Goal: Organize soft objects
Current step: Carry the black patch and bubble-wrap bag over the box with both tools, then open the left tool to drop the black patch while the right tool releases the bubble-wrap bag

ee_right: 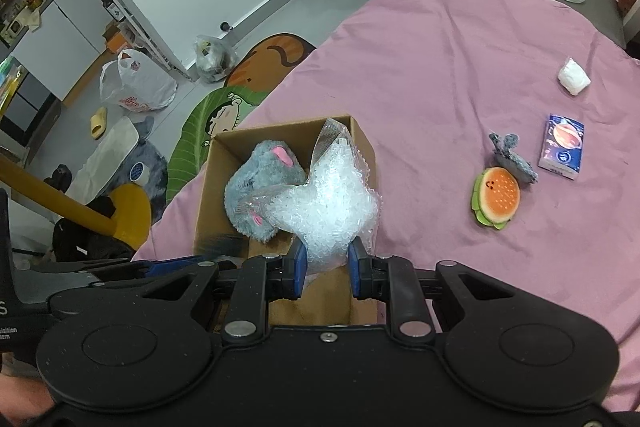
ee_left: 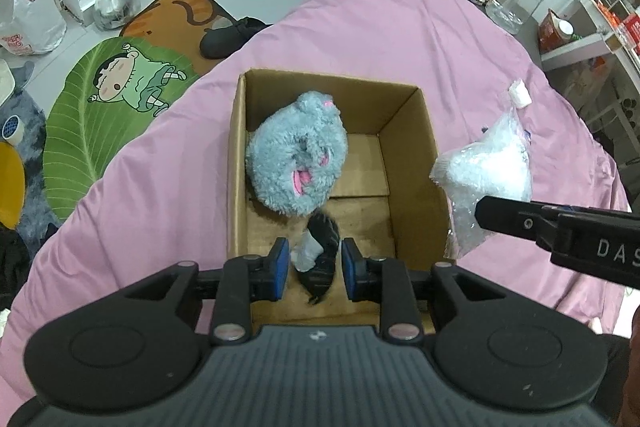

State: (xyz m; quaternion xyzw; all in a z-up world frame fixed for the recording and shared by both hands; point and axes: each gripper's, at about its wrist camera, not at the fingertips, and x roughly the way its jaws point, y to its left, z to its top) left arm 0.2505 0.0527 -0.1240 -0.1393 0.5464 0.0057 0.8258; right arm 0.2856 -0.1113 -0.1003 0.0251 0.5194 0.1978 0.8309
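Soft objects are gathered at an open brown cardboard box [ee_left: 404, 163] standing on a bed covered by a wrinkled pink sheet [ee_left: 360, 27]. A fluffy grey plush toy with pink ears [ee_left: 298, 155] is seen lying inside the box against its left wall. Directly ahead of the left gripper [ee_left: 314, 267], over the near part of the box floor, a small blurred object of black fur with a pale grey part [ee_left: 318, 247] is seen between the blue pads [ee_left: 282, 265]; the pads stand apart on either side of it and no contact with it is seen. A clear plastic bag filled with white pellets [ee_right: 324, 203] is clamped at its lower end by the right gripper [ee_right: 326, 265] and is held above the right rim of the box, partly overlapping the grey plush in the right wrist view. Well to the right on the sheet, a small hamburger-shaped soft toy [ee_right: 496, 197] is seen touching a little grey plush piece [ee_right: 512, 159], with a dark blue packet [ee_right: 562, 147] just beside them and a white wrapped wad [ee_right: 574, 79] farther back.
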